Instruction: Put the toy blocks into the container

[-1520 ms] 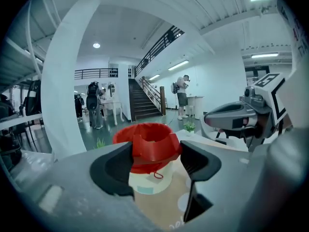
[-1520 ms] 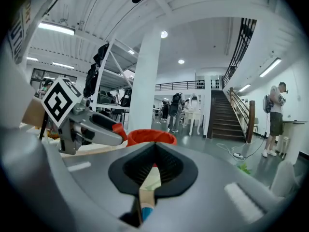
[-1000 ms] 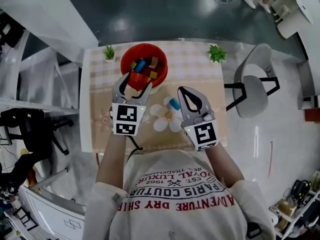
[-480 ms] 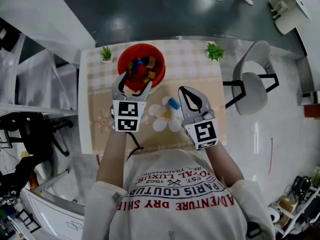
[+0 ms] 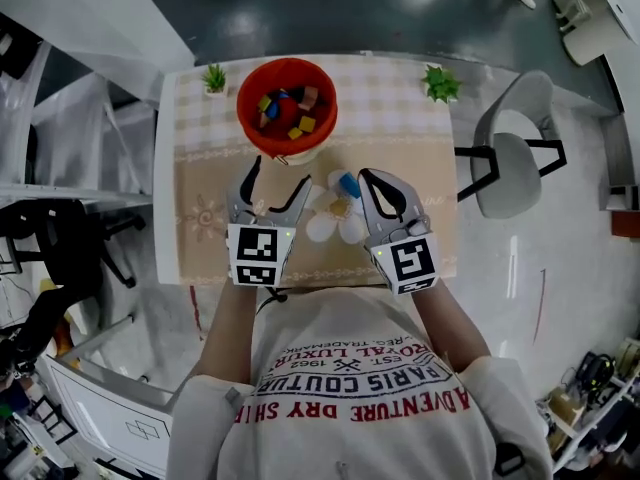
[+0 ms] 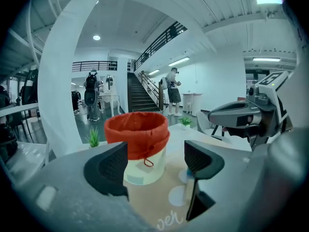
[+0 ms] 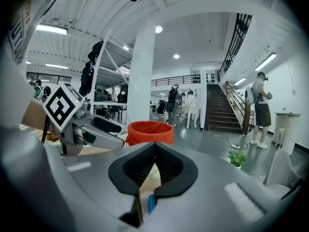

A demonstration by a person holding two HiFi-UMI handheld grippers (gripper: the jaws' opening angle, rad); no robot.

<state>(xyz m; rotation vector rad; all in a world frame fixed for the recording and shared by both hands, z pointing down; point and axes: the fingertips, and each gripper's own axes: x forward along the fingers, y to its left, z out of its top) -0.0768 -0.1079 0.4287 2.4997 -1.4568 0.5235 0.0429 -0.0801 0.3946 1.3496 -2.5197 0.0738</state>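
Note:
The red container [image 5: 288,108] stands at the table's far side and holds several coloured blocks. My left gripper [image 5: 280,175] hovers just in front of it, open; its jaws have just been opening and nothing is between them. The left gripper view shows the container [image 6: 137,134] straight ahead beyond the open left gripper [image 6: 157,161]. A blue block [image 5: 348,182] and a yellowish block [image 5: 340,207] lie on a white flower-shaped mat [image 5: 322,225]. My right gripper [image 5: 368,180] is beside the blue block, shut and empty. In the right gripper view the blue block [image 7: 151,203] shows below the shut right gripper [image 7: 154,146].
Two small potted plants [image 5: 216,78] [image 5: 440,83] stand at the table's far corners. A grey chair [image 5: 510,168] is off the table's right side. The table [image 5: 200,218] has a beige cloth, and its near edge runs just under both grippers.
My left gripper has drawn back from over the container's rim toward me and now sits lower, with its jaws wider. The right gripper has sunk slightly beside the blue block.

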